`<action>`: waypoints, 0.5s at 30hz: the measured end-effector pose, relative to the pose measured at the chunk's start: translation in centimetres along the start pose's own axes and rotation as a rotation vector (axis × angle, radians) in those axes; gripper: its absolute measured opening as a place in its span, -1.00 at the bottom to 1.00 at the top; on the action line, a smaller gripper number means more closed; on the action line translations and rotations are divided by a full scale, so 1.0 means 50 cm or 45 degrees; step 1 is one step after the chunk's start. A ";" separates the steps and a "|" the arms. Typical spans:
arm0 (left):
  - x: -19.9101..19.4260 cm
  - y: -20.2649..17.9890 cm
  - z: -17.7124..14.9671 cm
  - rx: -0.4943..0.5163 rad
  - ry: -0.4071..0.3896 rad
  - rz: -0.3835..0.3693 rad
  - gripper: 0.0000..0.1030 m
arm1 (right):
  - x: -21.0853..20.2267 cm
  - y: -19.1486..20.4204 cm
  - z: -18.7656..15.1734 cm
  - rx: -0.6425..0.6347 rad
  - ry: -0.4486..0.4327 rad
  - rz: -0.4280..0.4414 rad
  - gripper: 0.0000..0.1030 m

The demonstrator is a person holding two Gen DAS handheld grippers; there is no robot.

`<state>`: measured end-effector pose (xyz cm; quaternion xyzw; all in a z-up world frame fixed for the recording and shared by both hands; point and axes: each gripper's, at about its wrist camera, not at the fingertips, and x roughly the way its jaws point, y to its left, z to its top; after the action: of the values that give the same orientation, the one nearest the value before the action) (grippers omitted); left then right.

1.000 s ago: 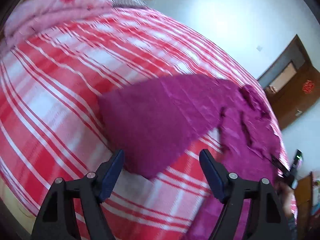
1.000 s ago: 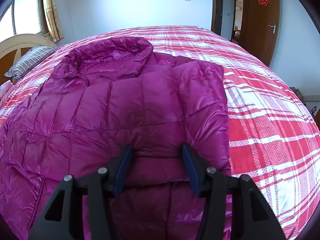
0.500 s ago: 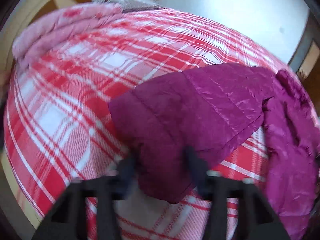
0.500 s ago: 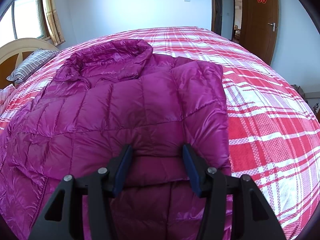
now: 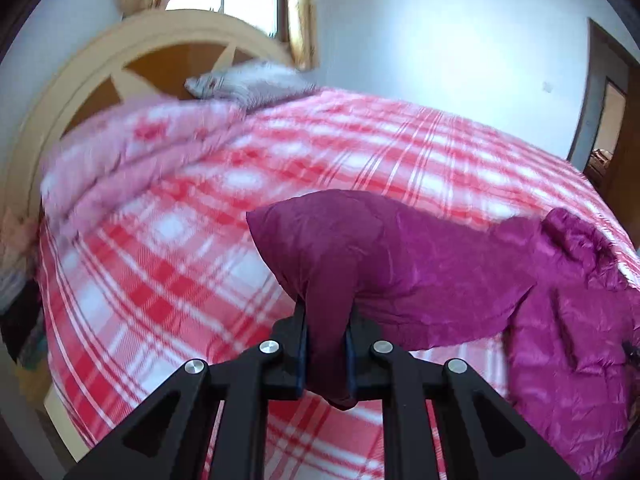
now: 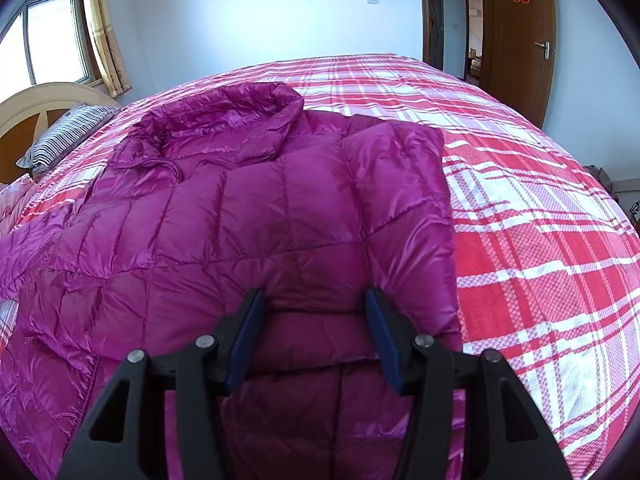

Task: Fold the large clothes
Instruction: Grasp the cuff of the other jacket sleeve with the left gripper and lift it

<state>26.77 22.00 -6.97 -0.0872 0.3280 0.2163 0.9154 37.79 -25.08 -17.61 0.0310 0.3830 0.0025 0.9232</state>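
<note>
The jacket (image 6: 256,216), a magenta quilted puffer, lies spread on the bed (image 6: 540,208) with its collar toward the far wall and its right side already folded in over the body. Only the left wrist view shows the sleeve (image 5: 380,264): the left gripper (image 5: 326,344) is clamped on its end, fabric bunched between the two fingers and the cuff raised off the red-and-white plaid cover, the rest of the sleeve running right to the jacket body. That view also shows the headboard (image 5: 132,64), a pink quilt (image 5: 132,152) and a blurred pillow (image 5: 252,80) at the head of the bed. The right wrist view gives the jacket's whole front and shows the right gripper (image 6: 316,332) with its fingers spread wide, low over the folded panel near the hem; whether they touch the fabric is unclear. Its view alone takes in the door (image 6: 516,40) and the window (image 6: 52,36).
</note>
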 end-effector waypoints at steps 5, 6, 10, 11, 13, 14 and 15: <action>-0.092 -0.087 0.055 0.120 -0.194 -0.060 -0.74 | -0.002 -0.002 0.001 0.003 -0.003 0.006 0.07; -0.110 -0.107 0.064 0.146 -0.226 -0.076 -0.74 | -0.002 -0.002 0.000 0.004 -0.003 0.007 0.07; -0.175 -0.194 0.085 0.262 -0.337 -0.143 -0.74 | -0.003 -0.002 0.000 0.007 -0.003 0.010 0.07; -0.188 -0.215 0.087 0.287 -0.355 -0.163 -0.74 | -0.003 -0.002 0.001 0.008 -0.004 0.012 0.07; -0.216 -0.269 0.090 0.351 -0.386 -0.222 -0.74 | -0.004 -0.003 0.001 0.013 -0.006 0.017 0.07; -0.223 -0.290 0.090 0.374 -0.395 -0.242 -0.74 | -0.004 -0.004 0.001 0.015 -0.006 0.019 0.07; -0.228 -0.305 0.090 0.389 -0.398 -0.258 -0.74 | -0.005 -0.005 0.001 0.018 -0.007 0.022 0.07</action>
<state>28.34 5.93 4.03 0.0544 0.2008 0.0822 0.9747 37.65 -25.35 -17.41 0.0408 0.3800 0.0079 0.9240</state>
